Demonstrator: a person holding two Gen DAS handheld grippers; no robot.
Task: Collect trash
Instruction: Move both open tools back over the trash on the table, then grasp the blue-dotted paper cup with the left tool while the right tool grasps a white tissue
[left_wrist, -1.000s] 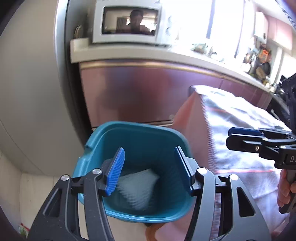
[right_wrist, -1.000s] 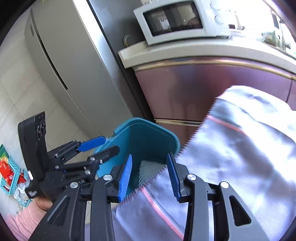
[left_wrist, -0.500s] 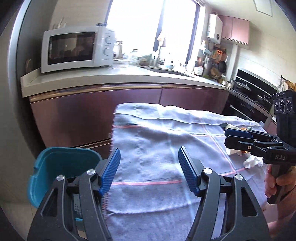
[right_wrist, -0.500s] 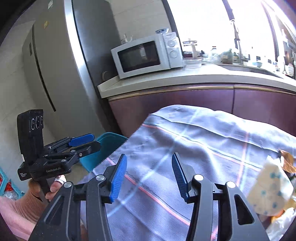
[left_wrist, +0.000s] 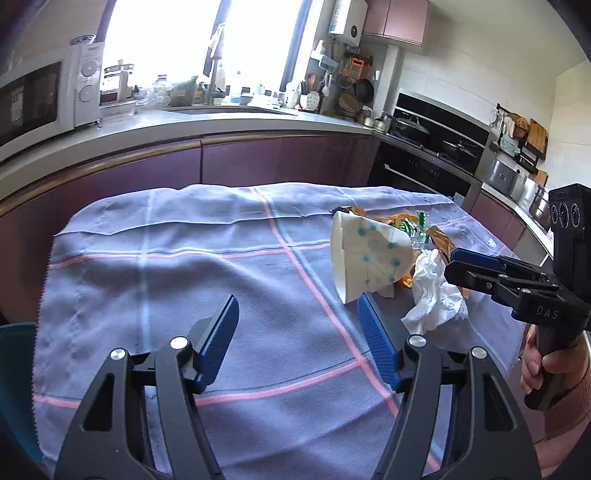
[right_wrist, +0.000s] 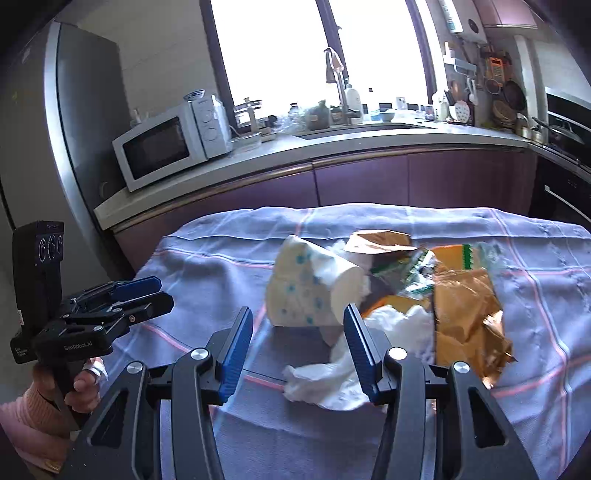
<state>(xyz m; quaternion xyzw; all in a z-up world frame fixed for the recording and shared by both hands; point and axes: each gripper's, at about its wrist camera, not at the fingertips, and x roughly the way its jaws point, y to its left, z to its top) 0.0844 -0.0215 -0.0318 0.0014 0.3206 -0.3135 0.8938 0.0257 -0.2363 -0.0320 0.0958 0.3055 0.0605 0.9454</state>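
Hovering over the table (left_wrist: 110, 280), which was covered w/ a grey-blue cloth (right_wrist: 535, 332) w/ pink stripes, both grippers were empty. The left gripper (left_wrist: 297, 321) had its blue pads wide apart, approx. two thirds open, nothing between them; below it was only bare cloth. The right gripper (right_wrist: 297, 326) was about half open, also holding nothing, and its pads (right_wrist: 356, 343) pointed at the trash pile. The trash lay together on the right part of the table: a white paper cup (right_wrist: 314, 291) w/ blue dots lying on its side, a crumpled white tissue (right_wrist: 343, 373) just in front of it and touching it, a shiny gold-brown wrapper (right_wrist: 465, 317) to the right of the tissue, and a green-white wrapper (right_wrist: 417, 273) behind, near a piece of brown paper (right_wrist: 376, 240). In the left wrist view, the right gripper (left_wrist: 458, 264) was just beside the tissue (left_wrist: 436, 295), held by a hand (left_wrist: 543, 369). A teal bin (left_wrist: 14, 369) showed at the left table edge, low down, well apart from the trash. A microwave (right_wrist: 166, 147) stood on the counter behind.
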